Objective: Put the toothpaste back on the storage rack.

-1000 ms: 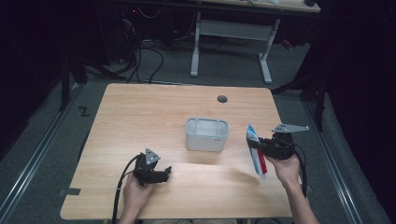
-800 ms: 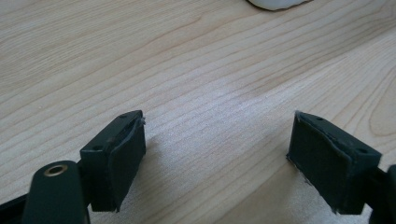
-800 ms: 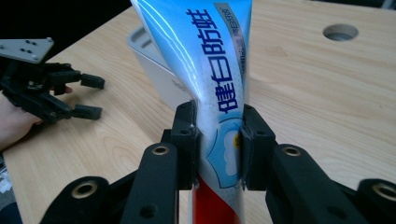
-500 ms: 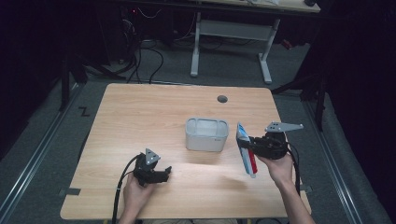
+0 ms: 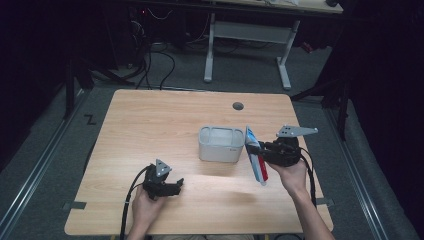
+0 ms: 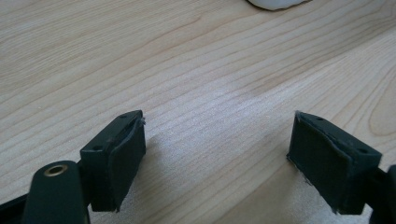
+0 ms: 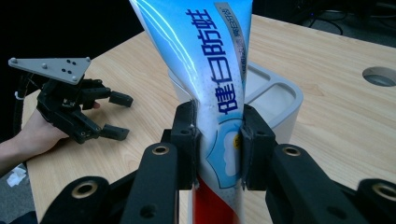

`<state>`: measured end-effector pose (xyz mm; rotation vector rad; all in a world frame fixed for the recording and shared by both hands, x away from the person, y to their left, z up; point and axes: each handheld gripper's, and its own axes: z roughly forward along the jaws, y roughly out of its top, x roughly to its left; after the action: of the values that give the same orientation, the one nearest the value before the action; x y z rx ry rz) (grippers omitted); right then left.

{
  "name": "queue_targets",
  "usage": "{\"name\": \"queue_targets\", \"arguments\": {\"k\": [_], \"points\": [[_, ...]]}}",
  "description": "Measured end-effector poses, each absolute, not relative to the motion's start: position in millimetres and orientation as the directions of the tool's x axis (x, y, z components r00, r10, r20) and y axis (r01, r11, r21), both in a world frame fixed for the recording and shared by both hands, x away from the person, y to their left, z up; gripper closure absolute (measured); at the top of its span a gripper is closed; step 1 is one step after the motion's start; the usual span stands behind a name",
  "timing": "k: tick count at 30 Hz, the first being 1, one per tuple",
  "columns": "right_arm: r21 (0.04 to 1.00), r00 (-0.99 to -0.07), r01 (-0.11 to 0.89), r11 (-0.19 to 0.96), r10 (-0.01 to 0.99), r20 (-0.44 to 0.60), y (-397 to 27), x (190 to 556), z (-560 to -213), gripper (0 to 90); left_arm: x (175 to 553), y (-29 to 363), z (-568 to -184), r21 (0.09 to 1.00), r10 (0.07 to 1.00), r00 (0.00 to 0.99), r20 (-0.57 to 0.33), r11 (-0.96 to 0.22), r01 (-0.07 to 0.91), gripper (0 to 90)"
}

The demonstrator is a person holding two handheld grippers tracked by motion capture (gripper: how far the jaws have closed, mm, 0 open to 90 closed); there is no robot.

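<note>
Now nearer box (image 5: 221, 144), toothpaste tube (image 5: 255, 156), right tool (image 5: 258, 150)

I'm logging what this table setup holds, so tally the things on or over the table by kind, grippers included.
Toothpaste tube: 1, clamped in the right gripper
Grey container: 1, standing on the table
Grippers: 2, the right one and the left gripper, whose jaws stand open
Total: 4
</note>
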<state>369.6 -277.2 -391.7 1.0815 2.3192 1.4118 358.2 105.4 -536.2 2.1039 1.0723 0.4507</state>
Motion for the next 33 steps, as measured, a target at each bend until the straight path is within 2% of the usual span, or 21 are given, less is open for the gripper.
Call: {"name": "queue_targets", "arguments": {"k": [33], "points": [[0.869,-0.722,0.430,0.245,0.671,0.168,-248,398,-364,71.3,358,105,-536,0.734,0.805,0.593,-0.014,-0.395,0.553,19.1]]}}
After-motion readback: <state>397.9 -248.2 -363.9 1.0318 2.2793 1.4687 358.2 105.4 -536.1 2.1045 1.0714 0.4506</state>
